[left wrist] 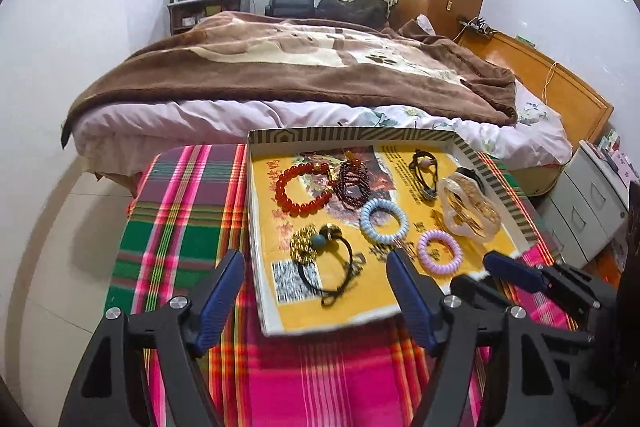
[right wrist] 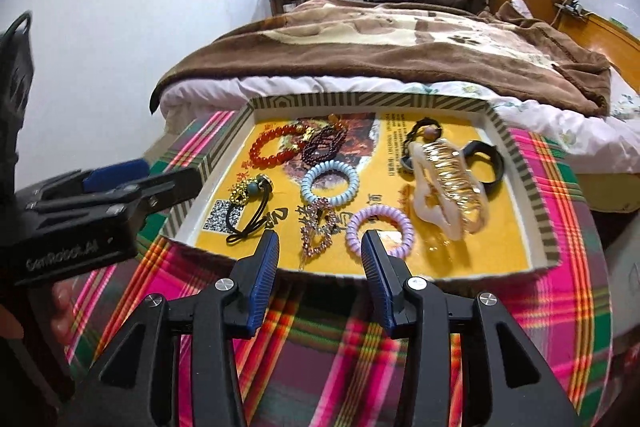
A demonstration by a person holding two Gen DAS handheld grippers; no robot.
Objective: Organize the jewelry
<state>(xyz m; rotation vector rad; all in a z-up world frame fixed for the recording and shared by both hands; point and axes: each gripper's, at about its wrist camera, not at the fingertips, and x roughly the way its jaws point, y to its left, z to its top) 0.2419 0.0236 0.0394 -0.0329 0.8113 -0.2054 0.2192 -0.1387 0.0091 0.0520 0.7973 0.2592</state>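
A: Where is the jewelry?

B: All of it lies in the tray [right wrist: 524,163], a shallow box with a striped rim and yellow printed paper on its floor, standing on a plaid cloth [right wrist: 560,267] in front of a bed [left wrist: 280,67].

A: And the left gripper [left wrist: 316,267]?

B: Its jaws are spread wide with nothing between the pads. It hangs over the tray's near left corner. The hair tie [left wrist: 328,275] with the gold ornament and teal bead lies in the gap between the fingers, beyond the tips and untouched.

A: The right gripper [right wrist: 320,247]?

B: Released as well, with a narrower gap and nothing held. It sits at the tray's near edge. Just ahead of the left finger lies the pink rhinestone clip [right wrist: 316,231]; the purple coil [right wrist: 380,227] sits right at the tip of the right finger, and I cannot tell whether they touch.

A: What lies further in?

B: A blue coil [right wrist: 330,183] in the middle, a red bead bracelet [right wrist: 276,143] and a dark bead bracelet [right wrist: 326,145] at the far left, touching each other. To the right, a pale claw clip [right wrist: 436,195] with a gold clip [right wrist: 452,171] on top, a black band [right wrist: 486,159] behind them, and another black tie [right wrist: 420,135] near the far wall.
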